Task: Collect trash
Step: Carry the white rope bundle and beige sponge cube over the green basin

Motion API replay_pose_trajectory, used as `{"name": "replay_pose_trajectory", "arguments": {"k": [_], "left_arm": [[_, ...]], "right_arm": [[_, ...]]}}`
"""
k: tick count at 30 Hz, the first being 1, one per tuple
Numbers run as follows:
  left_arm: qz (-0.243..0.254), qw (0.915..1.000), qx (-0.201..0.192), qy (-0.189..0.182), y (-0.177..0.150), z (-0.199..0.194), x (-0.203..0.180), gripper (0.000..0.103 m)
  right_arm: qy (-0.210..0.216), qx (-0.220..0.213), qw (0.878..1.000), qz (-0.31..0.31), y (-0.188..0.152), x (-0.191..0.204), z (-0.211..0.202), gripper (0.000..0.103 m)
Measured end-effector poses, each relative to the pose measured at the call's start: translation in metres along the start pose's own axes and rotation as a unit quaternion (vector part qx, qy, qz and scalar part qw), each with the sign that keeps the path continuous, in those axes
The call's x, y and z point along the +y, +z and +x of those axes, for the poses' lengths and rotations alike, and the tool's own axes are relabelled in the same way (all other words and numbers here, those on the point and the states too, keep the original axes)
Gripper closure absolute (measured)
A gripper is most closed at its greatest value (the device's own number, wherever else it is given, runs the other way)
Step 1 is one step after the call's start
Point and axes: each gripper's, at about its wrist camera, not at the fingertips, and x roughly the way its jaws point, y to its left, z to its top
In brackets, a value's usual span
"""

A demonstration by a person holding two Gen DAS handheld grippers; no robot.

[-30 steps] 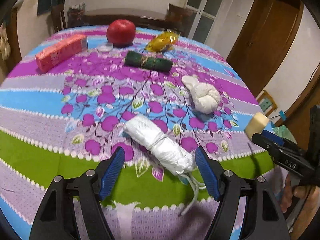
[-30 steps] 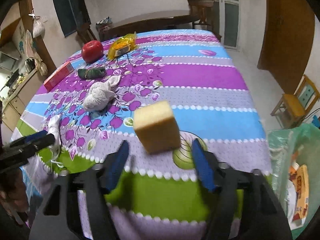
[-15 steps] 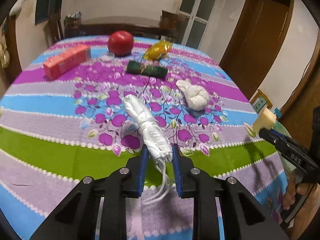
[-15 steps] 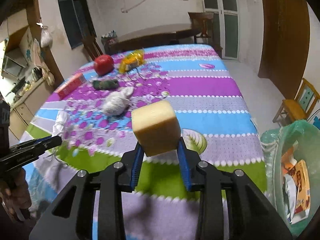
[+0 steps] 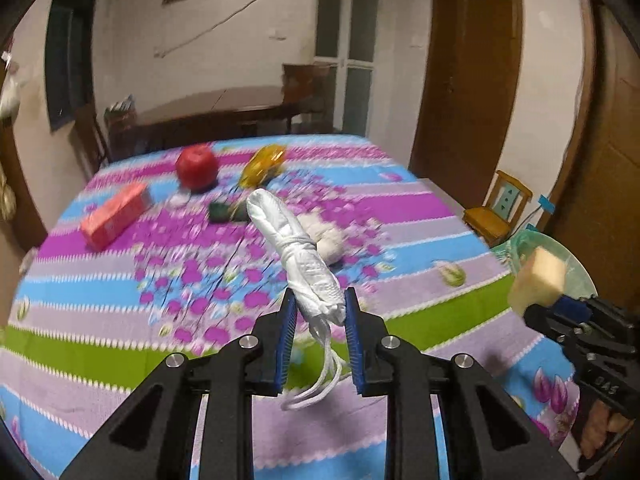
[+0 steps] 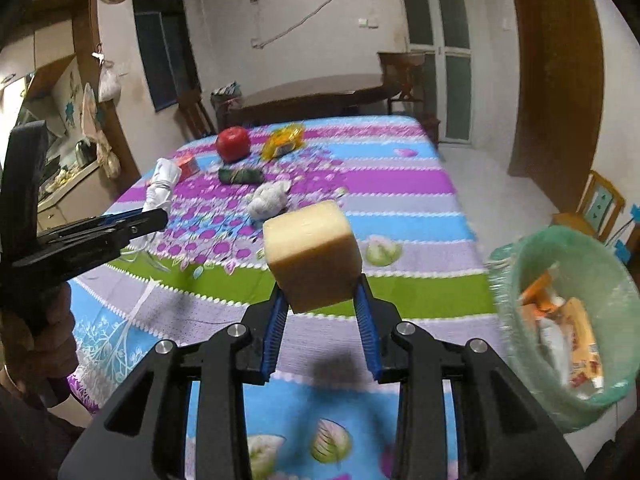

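Now, with left gripper [image 5: 318, 306] jaws clamped on the tied white bag [image 5: 298, 252] and right gripper [image 6: 320, 298] jaws on the yellow sponge block [image 6: 314, 254], both lifted clear of the tabletop [image 6: 400, 216]: swing over the green-lined bin [image 6: 520, 264], release well inside.

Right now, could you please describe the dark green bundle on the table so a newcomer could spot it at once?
On the floral tablecloth, look toward the far end, just in front of the red apple and the yellow wrapper. The dark green bundle lies flat there; it alone is dark, unlike the white cloth ball nearer you.

White bundle [image 5: 298, 252], sponge block [image 6: 314, 254] now aloft
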Motion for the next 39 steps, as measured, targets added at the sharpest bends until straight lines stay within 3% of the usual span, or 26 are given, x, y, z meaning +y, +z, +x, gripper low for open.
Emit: {"name": "replay_pose_trajectory", "arguments": {"k": [12,29,35,39], "left_arm": [[0.097,0.9931,-0.058,-0.032,0.043,-0.014,-0.107,0.078],[0.198,0.9737,-0.074,-0.085,0.069,0.013,-0.237,0.078],[0.234,0.9581,-0.038,-0.161,0.076,0.043,-0.272,0.078],[0.261,0.9368,-0.003,-0.233,0.081,0.066,-0.291,0.078]], "right_arm": [[-0.074,-0.032,0.997,0.02,0.005,-0.05,-0.063,0.071],[-0.167,-0.026,0.983,0.065,0.003,-0.135,-0.107,0.071],[-0.186,-0.013,0.978,0.093,0.0,-0.167,-0.108,0.071],[-0.197,0.001,0.974,0.113,-0.005,-0.185,-0.106,0.071]]}}
